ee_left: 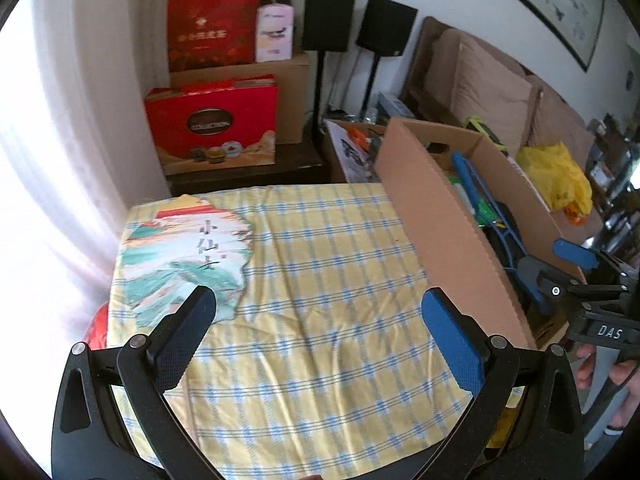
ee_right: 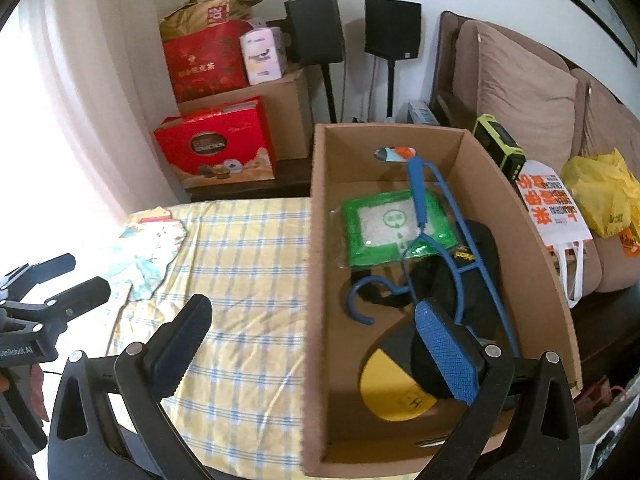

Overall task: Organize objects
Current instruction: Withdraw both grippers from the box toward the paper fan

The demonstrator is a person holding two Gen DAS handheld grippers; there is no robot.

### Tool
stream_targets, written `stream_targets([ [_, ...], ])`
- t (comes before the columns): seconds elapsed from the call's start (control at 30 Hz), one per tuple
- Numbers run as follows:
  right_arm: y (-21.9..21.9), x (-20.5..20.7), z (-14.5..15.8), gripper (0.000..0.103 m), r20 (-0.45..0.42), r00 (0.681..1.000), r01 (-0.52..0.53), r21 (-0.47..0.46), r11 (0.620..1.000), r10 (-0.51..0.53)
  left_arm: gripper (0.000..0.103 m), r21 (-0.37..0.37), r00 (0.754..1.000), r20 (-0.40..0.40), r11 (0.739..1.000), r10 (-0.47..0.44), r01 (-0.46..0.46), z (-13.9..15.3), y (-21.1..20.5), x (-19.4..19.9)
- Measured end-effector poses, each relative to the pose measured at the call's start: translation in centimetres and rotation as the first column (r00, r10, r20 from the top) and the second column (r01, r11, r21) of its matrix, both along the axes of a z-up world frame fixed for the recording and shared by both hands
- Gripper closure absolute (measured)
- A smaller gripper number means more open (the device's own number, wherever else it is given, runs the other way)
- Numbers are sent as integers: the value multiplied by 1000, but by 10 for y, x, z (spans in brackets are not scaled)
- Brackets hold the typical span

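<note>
An open cardboard box (ee_right: 316, 264) stands on the right of the checked cloth (ee_right: 244, 280); it also shows in the left wrist view (ee_left: 440, 216). Inside lie a blue hanger (ee_right: 420, 200), a green packet (ee_right: 384, 224), a black-and-yellow cap (ee_right: 392, 380) and dark fabric. A colourful paper fan-shaped sheet (ee_left: 184, 248) lies on the cloth's far left. My left gripper (ee_left: 320, 308) is open and empty above the cloth. My right gripper (ee_right: 312, 320) is open and empty, straddling the box's left wall; it appears in the left wrist view (ee_left: 560, 264).
Red gift boxes (ee_left: 212, 128) and cartons are stacked at the back on a dark cabinet. Two black speakers (ee_left: 328, 16) stand behind. A sofa with cushions, a yellow bag (ee_right: 604, 192) and a white bag (ee_right: 552, 208) lies right of the box.
</note>
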State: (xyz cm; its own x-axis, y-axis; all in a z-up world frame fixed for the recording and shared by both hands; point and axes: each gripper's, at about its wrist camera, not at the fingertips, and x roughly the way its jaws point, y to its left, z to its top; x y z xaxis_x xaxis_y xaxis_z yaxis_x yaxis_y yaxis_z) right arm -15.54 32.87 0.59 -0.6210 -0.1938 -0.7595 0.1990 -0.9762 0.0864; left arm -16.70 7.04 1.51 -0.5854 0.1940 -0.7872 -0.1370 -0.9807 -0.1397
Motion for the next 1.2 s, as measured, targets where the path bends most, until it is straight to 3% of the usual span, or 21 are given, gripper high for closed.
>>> stream_targets([
  [0.67, -72, 2, -4, 0, -3, 996, -93, -11, 996, 93, 0, -43, 990, 0, 989, 140, -140, -15, -96, 17],
  [0.9, -95, 1, -18, 0, 13, 992, -125, -39, 991, 126, 0, -30, 978, 65, 980, 196, -194, -55, -134, 28],
  [1.2, -129, 5, -50, 0, 54, 983, -172, -59, 983, 175, 2, -52, 969, 139, 979, 204, -198, -118, -137, 51],
])
